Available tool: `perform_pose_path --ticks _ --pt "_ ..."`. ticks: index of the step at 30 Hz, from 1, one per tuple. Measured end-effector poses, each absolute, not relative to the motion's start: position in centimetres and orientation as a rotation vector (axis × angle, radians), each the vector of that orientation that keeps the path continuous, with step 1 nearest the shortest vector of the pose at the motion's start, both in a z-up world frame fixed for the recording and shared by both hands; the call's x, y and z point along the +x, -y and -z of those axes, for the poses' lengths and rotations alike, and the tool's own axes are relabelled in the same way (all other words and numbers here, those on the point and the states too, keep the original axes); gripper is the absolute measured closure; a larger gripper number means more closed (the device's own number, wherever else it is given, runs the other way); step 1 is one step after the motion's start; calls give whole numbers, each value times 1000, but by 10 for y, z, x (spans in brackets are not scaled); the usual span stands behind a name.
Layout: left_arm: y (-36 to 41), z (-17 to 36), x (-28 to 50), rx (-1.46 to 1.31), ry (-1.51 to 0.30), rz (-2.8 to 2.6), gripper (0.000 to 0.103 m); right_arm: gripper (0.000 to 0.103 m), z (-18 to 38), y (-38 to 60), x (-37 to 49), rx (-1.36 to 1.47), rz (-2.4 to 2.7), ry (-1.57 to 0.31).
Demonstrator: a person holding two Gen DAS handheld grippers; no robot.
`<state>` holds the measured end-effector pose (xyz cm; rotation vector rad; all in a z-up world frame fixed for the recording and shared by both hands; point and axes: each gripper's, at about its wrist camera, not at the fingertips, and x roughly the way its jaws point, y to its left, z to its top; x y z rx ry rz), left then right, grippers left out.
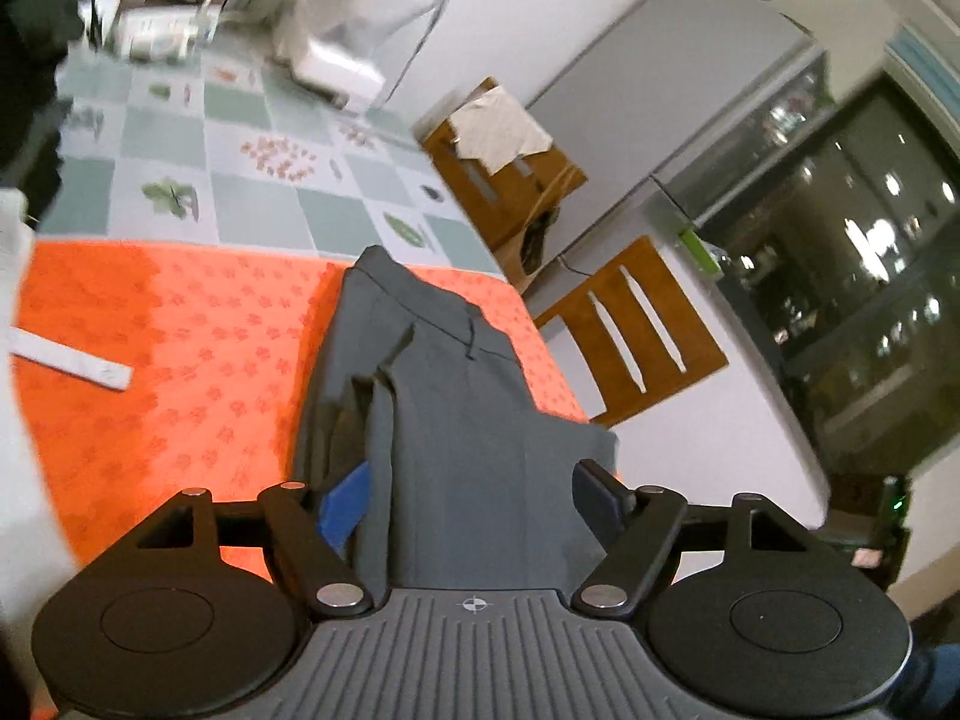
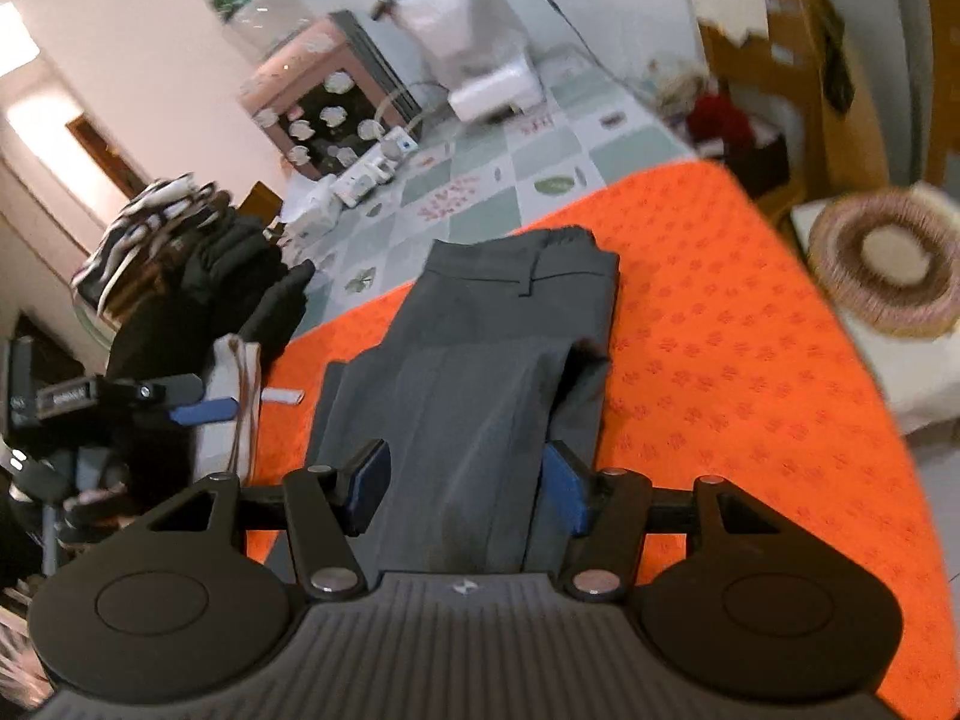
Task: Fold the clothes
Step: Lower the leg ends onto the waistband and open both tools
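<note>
Grey woven trousers seen folded on orange patterned cloth; left gripper and right gripper both spread, nothing pinched; probably one fold left.

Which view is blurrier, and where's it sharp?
Left wrist: far table clutter smeared, glare spots in the dark window; grey trousers sharp. Right wrist: edges soft, woven mat blurred; trousers crisp. Both show fisheye bending.

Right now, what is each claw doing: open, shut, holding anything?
Left claw: open, astride the grey trousers, not pinching them.
Right claw: open, trousers between its pads, not gripped.
</note>
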<state>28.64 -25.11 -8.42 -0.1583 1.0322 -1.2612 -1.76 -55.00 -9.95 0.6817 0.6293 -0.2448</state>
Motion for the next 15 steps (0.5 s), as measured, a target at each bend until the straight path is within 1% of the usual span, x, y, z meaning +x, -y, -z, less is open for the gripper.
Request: perform_pose_path --ticks 8,15 --pt "184 62 210 -7 -889 1330 25 40 71 446 -89 537 307 -586" --pt "143 82 141 221 -752 1345 25 41 87 355 -121 425 325 -621"
